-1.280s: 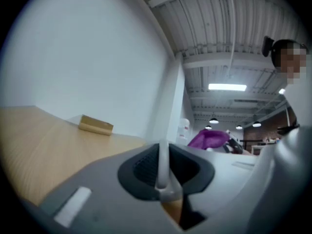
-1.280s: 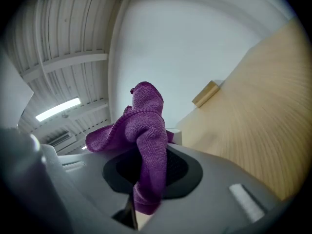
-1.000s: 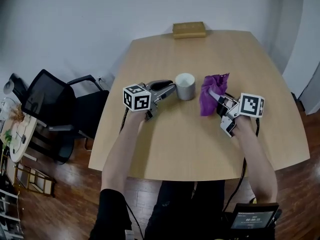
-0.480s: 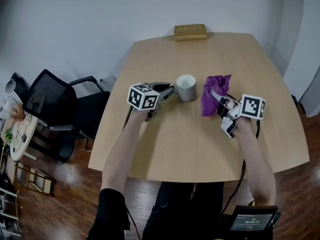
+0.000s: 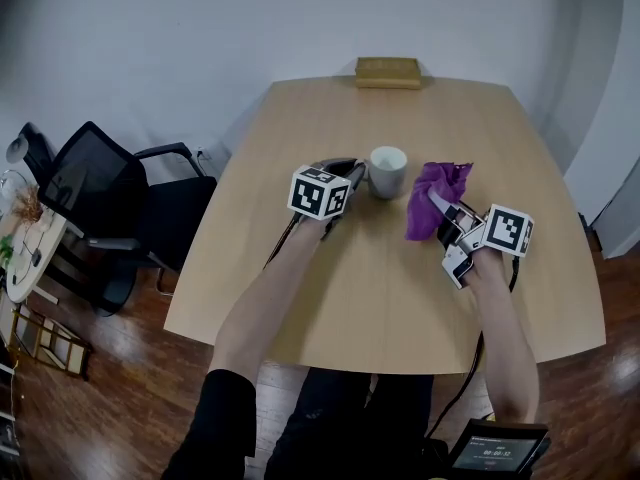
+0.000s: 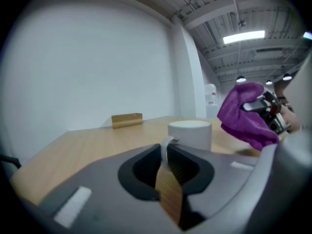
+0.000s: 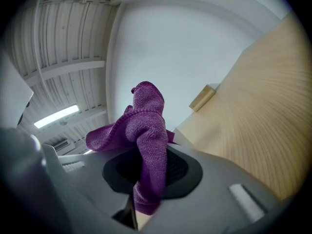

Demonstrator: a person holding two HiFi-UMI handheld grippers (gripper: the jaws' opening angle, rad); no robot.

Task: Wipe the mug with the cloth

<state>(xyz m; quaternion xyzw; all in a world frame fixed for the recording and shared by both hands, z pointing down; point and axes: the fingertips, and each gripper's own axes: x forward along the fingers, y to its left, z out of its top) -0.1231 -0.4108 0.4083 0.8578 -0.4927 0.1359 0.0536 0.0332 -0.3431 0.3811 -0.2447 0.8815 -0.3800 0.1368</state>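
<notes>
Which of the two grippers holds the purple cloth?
The right gripper: its jaws pinch the purple cloth. The left gripper, whose jaws have just been closing, grips the white mug's handle instead.

Light wooden table (image 5: 400, 288), tan block (image 5: 389, 72) at its far edge, black office chair (image 5: 85, 180) beside it

Mug handle (image 6: 166, 145), perhaps half-hidden in left tool (image 6: 168, 158)

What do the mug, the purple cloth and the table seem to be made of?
The mug looks like ceramic: white, smooth, thick-walled; plastic is possible. The cloth seems microfibre: purple, soft folds, fine nubbly weave. The table looks like pale wood or laminate: even grain lines.
</notes>
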